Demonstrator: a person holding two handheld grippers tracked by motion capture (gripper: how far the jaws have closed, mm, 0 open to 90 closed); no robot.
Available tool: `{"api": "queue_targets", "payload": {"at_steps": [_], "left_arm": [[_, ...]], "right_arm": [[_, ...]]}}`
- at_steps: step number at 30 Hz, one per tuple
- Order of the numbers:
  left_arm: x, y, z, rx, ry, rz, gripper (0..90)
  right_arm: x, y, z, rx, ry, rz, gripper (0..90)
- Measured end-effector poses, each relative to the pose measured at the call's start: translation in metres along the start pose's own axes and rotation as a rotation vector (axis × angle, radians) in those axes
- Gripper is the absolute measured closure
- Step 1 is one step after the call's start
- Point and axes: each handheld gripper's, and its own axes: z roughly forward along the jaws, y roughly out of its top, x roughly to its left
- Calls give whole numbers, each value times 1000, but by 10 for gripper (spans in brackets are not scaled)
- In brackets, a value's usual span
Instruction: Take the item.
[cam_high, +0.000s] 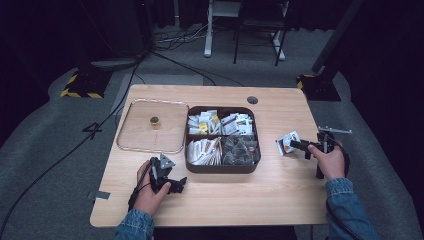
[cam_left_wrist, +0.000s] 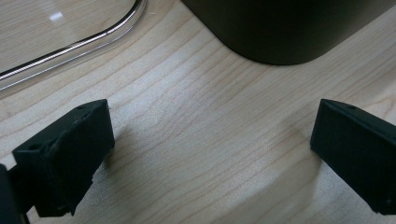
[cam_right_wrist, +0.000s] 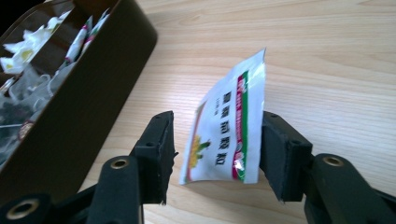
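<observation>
A white tea sachet (cam_right_wrist: 224, 130) with red and green print stands on edge between the jaws of my right gripper (cam_right_wrist: 215, 140). It leans toward the right-hand pad, with a gap at the left-hand one, so the jaws are open around it. In the high view this sachet (cam_high: 285, 145) and right gripper (cam_high: 294, 145) sit right of the dark compartment box (cam_high: 220, 168). My left gripper (cam_high: 177, 186) rests low near the table's front. Its jaws are wide open over bare wood (cam_left_wrist: 212, 140).
The box (cam_right_wrist: 70, 126) holds several sachets and pyramid tea bags in its compartments. A clear lid (cam_high: 131, 137) with a small knob (cam_high: 154, 120) lies left of it, its rim (cam_left_wrist: 70, 46) near my left gripper. A cable hole (cam_high: 252, 100) sits at the table's back.
</observation>
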Motion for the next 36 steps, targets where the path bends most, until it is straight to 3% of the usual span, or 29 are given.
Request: {"api": "queue_targets", "payload": {"at_steps": [7,14,22,27,36], "left_arm": [[0,0,0,0,0,0,0],[0,0,0,1,-1,-3,0],[-3,-2,-2,-2,14,-25,5],[-5,-5,-4,-2,23,-31,5],[-4,-5,-4,0,18,-28,1]], "right_arm": [[-17,0,-13,-33,-59,35,465],[-15,3,-26,-63,-78,3,458],[10,7,-37,-79,-42,-78,436],[39,9,-47,-91,-2,-157,420],[72,-4,-60,-69,58,-275,409]]}}
